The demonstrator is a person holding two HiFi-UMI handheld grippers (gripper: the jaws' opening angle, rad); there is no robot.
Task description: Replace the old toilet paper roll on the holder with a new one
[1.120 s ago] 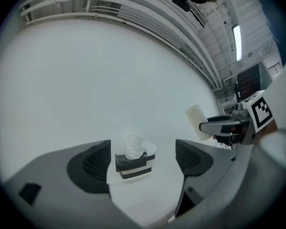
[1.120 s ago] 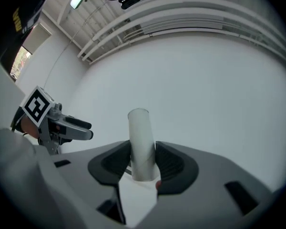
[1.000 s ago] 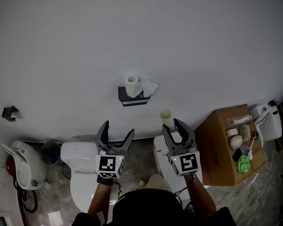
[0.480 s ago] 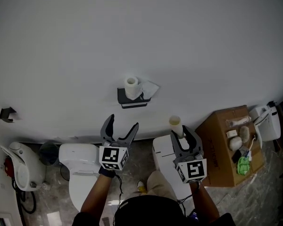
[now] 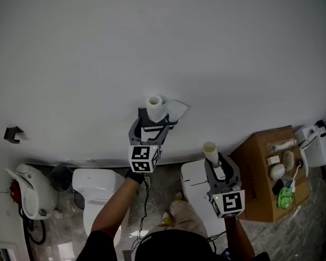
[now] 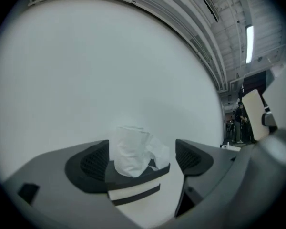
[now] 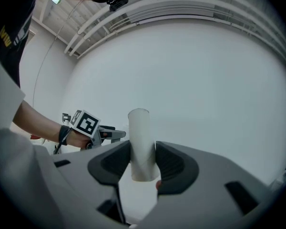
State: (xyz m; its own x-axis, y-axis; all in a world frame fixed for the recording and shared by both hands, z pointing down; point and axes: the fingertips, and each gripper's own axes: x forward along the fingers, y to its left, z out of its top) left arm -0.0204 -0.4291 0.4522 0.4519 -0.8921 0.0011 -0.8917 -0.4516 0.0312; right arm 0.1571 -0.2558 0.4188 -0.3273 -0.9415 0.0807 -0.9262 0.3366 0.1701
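Left arm stretched forward, left gripper (image 5: pixel 150 128) level with jaws wide apart, while the right gripper (image 5: pixel 219 166), nearer the body, clamps an upright tube (image 5: pixel 210 152).

- We can read no words, numbers or brand names anywhere here.
- The marker cube (image 5: pixel 144 158) on the left gripper (image 5: pixel 150 125) and the one (image 5: pixel 228 203) on the right gripper (image 5: pixel 217 162) bear only black-and-white square patterns, no letters.
- Yellow print on a dark garment (image 7: pixel 7 32) is cut off, and we cannot read it.
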